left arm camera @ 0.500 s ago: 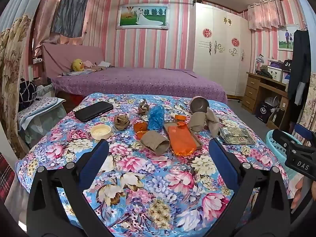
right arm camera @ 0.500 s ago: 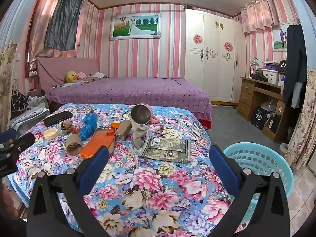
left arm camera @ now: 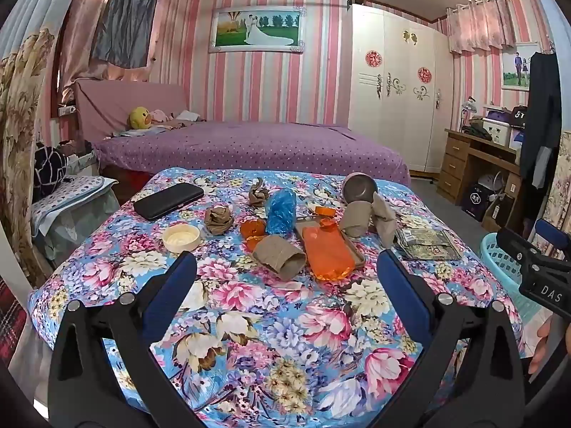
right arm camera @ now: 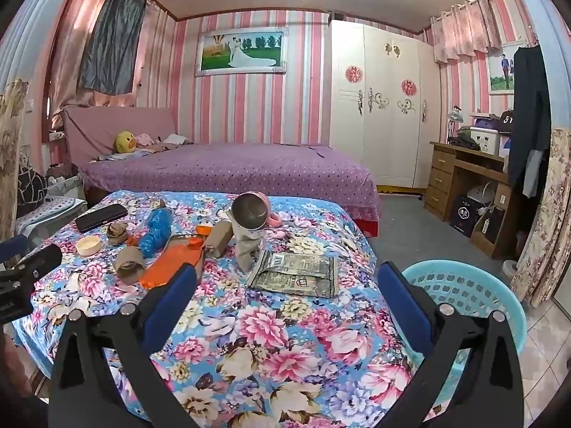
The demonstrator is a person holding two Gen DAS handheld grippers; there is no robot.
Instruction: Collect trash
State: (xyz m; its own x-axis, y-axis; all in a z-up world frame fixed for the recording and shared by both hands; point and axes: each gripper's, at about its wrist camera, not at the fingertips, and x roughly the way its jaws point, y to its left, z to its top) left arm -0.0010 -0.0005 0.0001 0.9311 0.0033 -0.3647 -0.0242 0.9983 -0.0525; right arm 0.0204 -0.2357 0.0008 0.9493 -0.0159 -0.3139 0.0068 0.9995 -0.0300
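The trash lies in a loose cluster at the centre of the left wrist view, on the flowered tablecloth [left arm camera: 278,321]. Nearest you is a brown cardboard tube [left arm camera: 280,256] lying on its side; just right of it an orange wrapper [left arm camera: 328,253] rests in a shallow tray. Above these sit a crumpled blue plastic bag [left arm camera: 282,210], a small orange scrap [left arm camera: 252,228] and two wads of brown paper [left arm camera: 217,219]. To the right, two more cardboard tubes [left arm camera: 357,219] lean beside a tipped metal cup [left arm camera: 359,187], and a flat printed foil packet [left arm camera: 428,244] lies toward the right edge. A small cream dish [left arm camera: 181,237] and a black case [left arm camera: 167,200] occupy the left centre.

Your left gripper [left arm camera: 285,267] hangs above the near part of the cloth, jaws spread wide and holding nothing, with the nearest tube between and beyond its blue pads. Your right gripper [right arm camera: 285,278] is likewise spread and empty; in its view the foil packet [right arm camera: 296,273] lies between the fingers, and the light-blue plastic basket [right arm camera: 474,296] stands on the floor at lower right, just beside the table's edge. A purple bed [right arm camera: 228,167] fills the middle distance, a white wardrobe [right arm camera: 385,107] the upper right.
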